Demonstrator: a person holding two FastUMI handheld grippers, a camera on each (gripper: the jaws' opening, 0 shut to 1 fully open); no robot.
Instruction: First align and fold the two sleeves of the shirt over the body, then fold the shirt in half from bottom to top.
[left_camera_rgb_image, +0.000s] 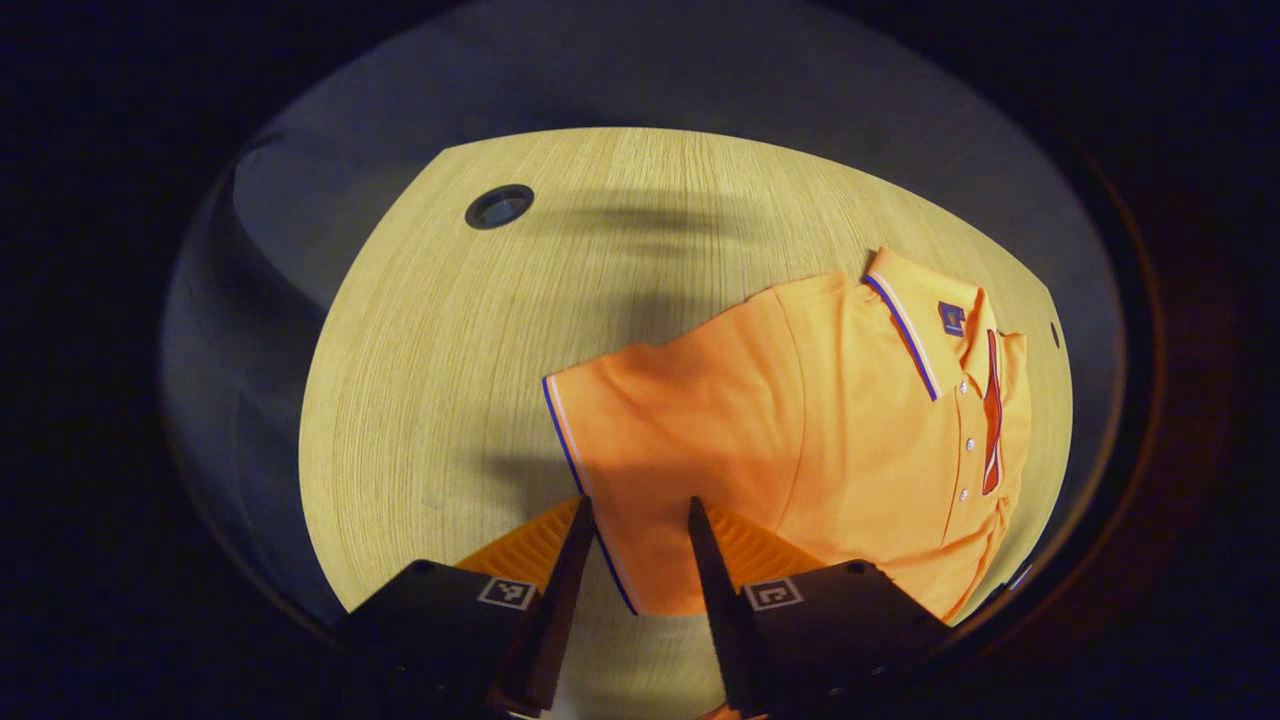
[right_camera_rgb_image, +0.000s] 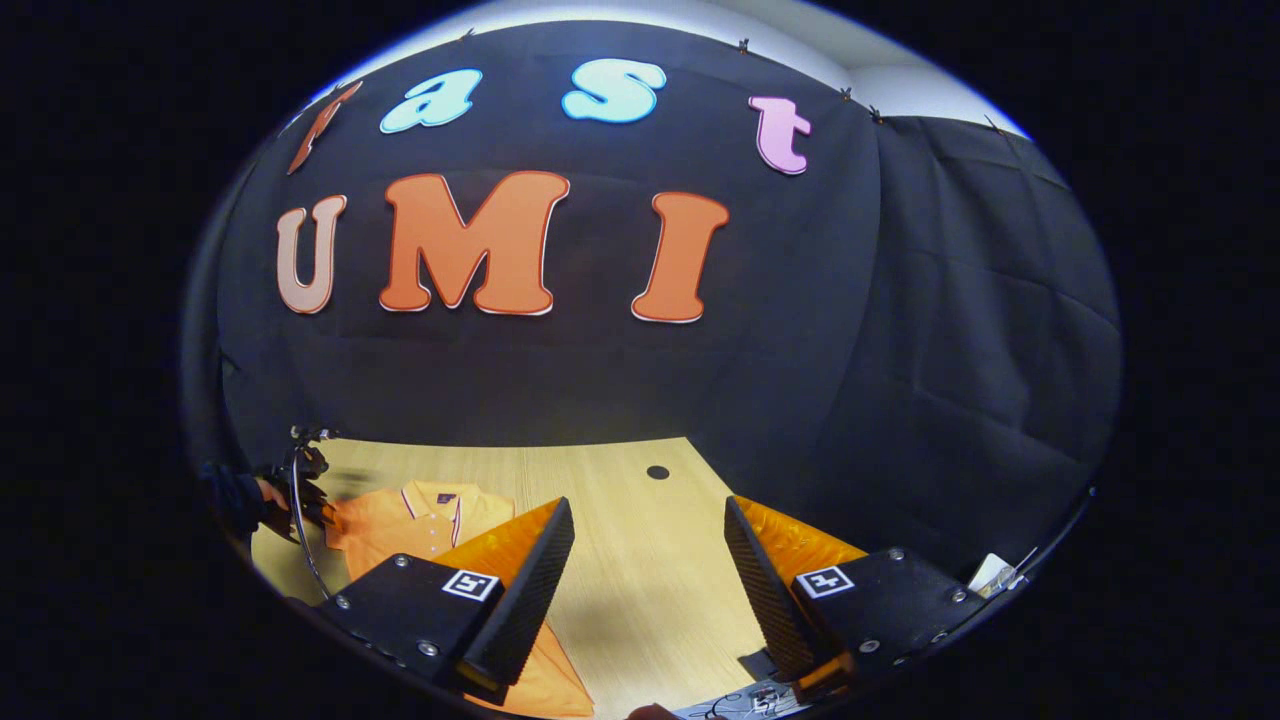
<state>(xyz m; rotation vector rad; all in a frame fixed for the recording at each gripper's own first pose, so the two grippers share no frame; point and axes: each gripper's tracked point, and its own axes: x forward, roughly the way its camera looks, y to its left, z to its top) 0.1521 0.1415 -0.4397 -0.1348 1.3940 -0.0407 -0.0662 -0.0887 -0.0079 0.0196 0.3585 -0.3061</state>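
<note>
wooden table, round grommet hole

Shirt lies flat on the table, toward the right part of the left gripper view. Its collar points to the far right edge; its sleeve extends left. Left gripper sits over the sleeve's cuff edge, one finger on each side of it. Grommet hole lies on bare table, far left behind the shirt. In the right gripper view, the shirt lies left of the right gripper, near the wall behind.
</note>
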